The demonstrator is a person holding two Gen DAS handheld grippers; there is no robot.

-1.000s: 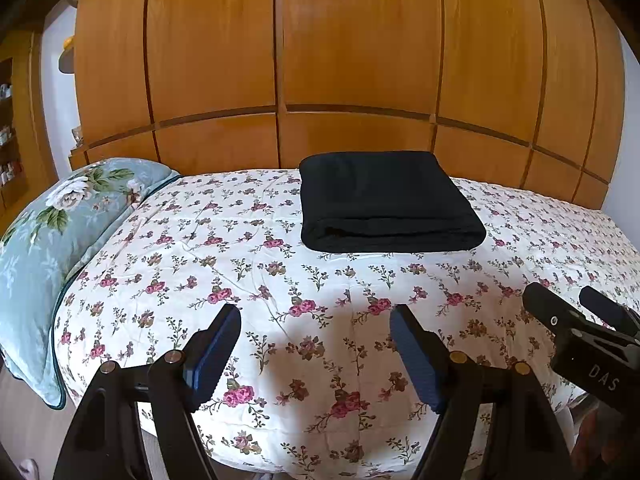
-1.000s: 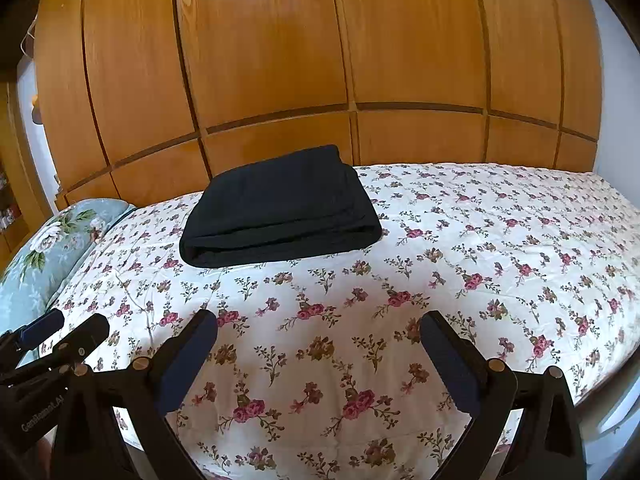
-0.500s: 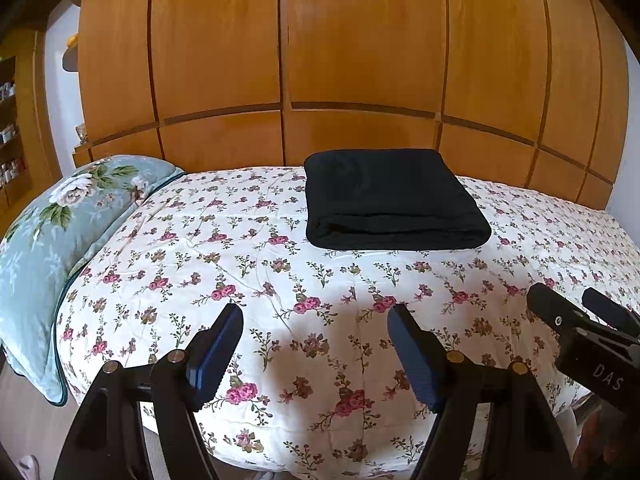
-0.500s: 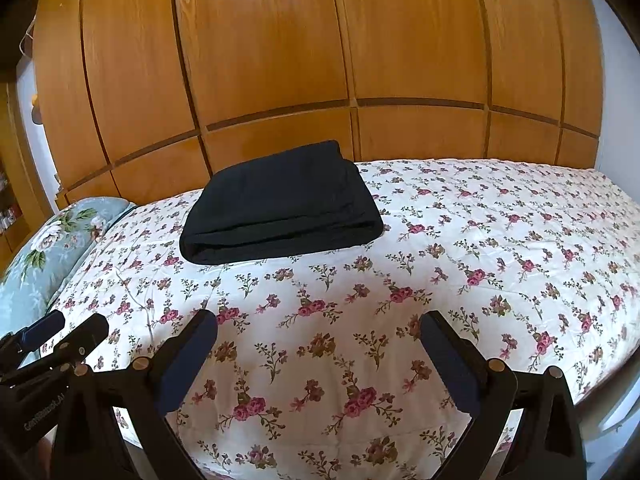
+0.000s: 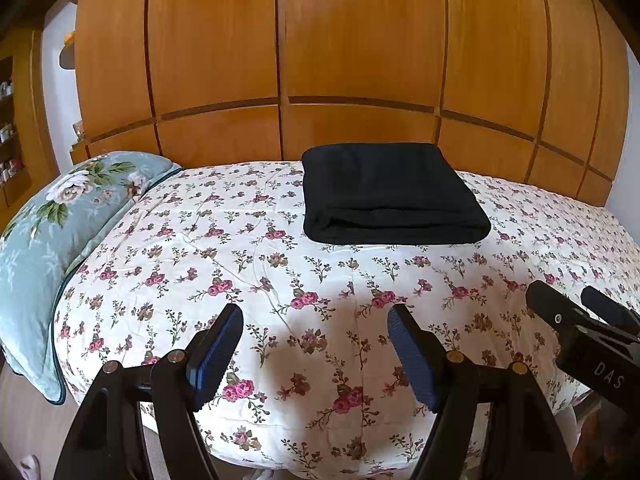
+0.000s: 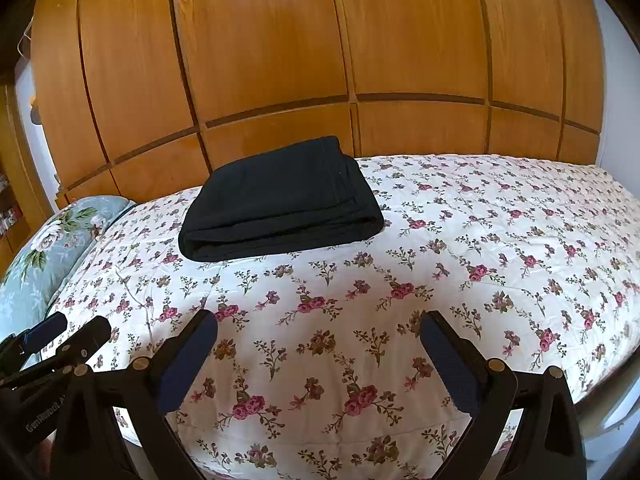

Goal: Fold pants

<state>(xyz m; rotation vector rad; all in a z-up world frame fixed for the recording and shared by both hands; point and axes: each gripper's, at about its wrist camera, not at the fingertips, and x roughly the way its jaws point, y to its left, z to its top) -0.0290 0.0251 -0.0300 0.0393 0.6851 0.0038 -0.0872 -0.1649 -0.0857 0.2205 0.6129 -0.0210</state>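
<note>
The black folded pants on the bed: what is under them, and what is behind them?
The pants lie flat on the floral bedspread, and wooden wardrobe panels rise behind them. The bedspread patch under them and anything between their layers are covered.

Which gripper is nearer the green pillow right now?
Left. The left gripper hangs open beside the green pillow; the right gripper, also open, sits beyond it, farther along the bed's edge.

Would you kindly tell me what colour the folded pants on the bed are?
Plain black, seen best in the left wrist view: the pants.
</note>
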